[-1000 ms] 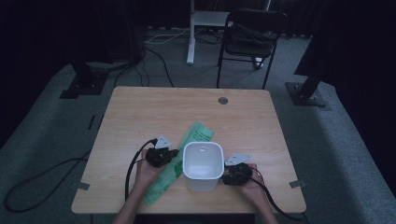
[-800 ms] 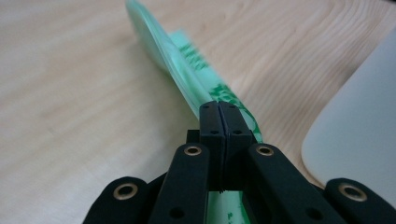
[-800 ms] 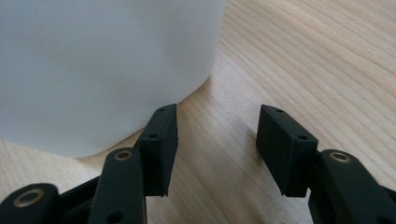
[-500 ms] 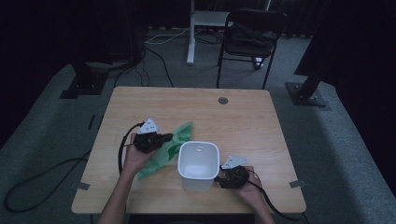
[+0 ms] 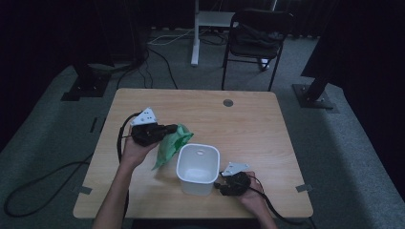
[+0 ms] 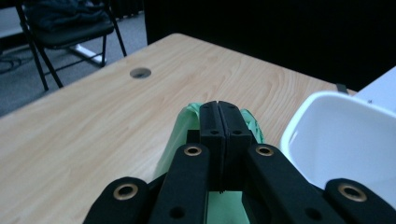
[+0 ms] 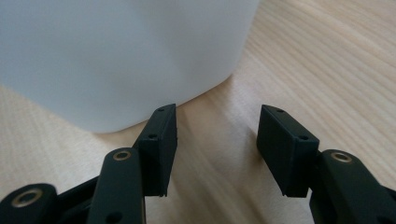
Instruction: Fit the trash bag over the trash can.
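Note:
A green plastic bag (image 5: 171,143) hangs bunched from my left gripper (image 5: 173,128), lifted off the wooden table (image 5: 248,129) just left of a white plastic bin (image 5: 197,168). In the left gripper view my left gripper (image 6: 218,109) is shut on the green bag (image 6: 186,122), with the bin's rim (image 6: 299,122) at the right. My right gripper (image 5: 218,185) rests on the table against the bin's right side. In the right gripper view my right gripper (image 7: 217,122) stands open with nothing between its fingers, and the bin's wall (image 7: 116,56) is close in front.
A round grommet hole (image 5: 228,102) sits near the table's far edge. A black chair (image 5: 258,33) and a white desk leg (image 5: 195,33) stand on the floor beyond. Cables trail off the table's left and front right.
My left gripper has pulled the green bag up and back to the left, so the bag went from flat on the table to bunched. The right gripper stays beside the bin.

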Motion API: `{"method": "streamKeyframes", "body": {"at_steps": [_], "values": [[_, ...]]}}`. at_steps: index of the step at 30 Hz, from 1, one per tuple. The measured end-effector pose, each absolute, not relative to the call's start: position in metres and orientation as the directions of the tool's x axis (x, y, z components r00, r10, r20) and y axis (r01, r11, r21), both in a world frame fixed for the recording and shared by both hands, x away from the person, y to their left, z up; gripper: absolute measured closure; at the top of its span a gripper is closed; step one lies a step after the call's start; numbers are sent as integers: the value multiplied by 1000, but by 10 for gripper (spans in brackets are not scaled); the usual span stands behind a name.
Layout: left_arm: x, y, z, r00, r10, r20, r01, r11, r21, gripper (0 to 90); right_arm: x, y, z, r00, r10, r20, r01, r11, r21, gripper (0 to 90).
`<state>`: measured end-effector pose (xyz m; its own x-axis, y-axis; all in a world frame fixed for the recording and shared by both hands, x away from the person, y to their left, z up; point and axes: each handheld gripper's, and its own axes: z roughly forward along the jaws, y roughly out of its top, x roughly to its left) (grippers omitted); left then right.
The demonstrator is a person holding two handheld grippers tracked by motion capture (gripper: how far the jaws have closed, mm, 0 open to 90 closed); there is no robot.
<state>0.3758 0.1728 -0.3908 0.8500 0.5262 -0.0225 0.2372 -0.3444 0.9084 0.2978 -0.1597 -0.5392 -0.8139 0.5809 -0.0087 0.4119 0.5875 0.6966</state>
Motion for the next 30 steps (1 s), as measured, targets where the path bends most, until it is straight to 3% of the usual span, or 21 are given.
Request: {"method": "streamKeyframes", "body": {"at_steps": [15,30], "values": [[358,150,-330,911,412,16,119,-301,946,900,297,-148,-539,-828,561,-12,394,596,700,468],[337,116,-310,964,267,-18,84,-239,967,900,306,-153,-538,-805,593,-11,414,576,704,468]]}}
